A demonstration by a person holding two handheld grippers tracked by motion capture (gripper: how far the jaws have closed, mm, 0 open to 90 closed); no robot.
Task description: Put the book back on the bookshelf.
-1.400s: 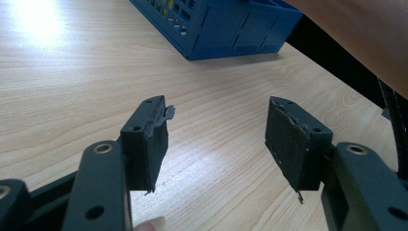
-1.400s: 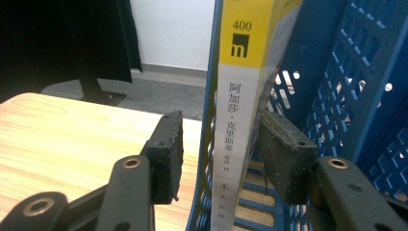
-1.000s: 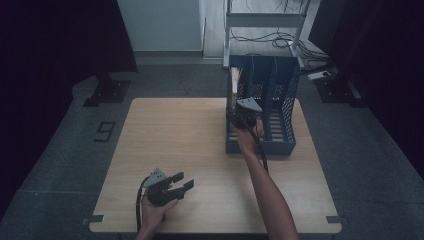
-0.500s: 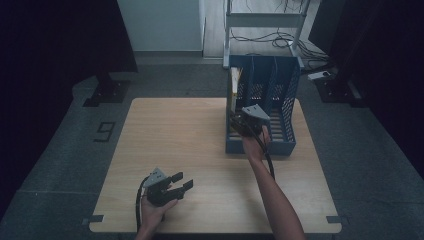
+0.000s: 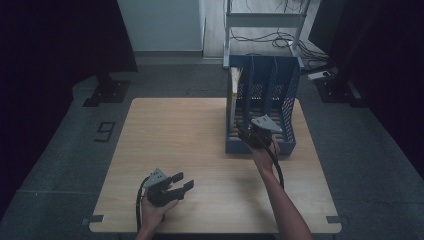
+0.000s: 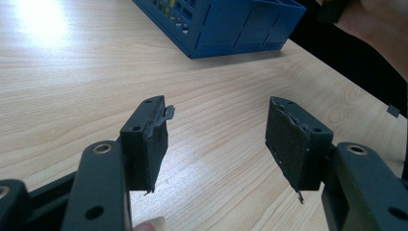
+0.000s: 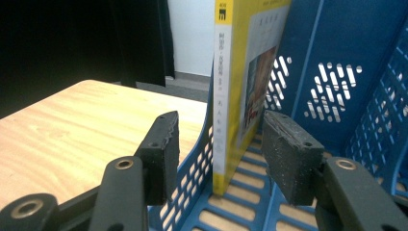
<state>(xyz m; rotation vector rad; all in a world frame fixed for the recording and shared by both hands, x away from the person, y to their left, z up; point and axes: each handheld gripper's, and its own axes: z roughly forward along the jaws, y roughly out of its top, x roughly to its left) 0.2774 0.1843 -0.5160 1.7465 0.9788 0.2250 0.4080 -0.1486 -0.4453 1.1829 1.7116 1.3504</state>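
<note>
Right gripper, high view: at front edge of blue file rack, jaws pointing into leftmost slot. Left gripper low near front-left of wooden table, jaws apart, nothing btwn them. Rack sits at table's right-rear; wide bare tabletop to its left. Dark floor all around; white wall and metal shelf frame behind.

Left gripper view: jaws spread wide over bare wood. Rack corner well ahead; table edge at right.

Right gripper view: right gripper jaws apart, straddling rack's left wall and yellow-spined book. Book upright in that slot, against left wall. Pads not touching it. Neighbouring slot's perforated divider to the right.
</note>
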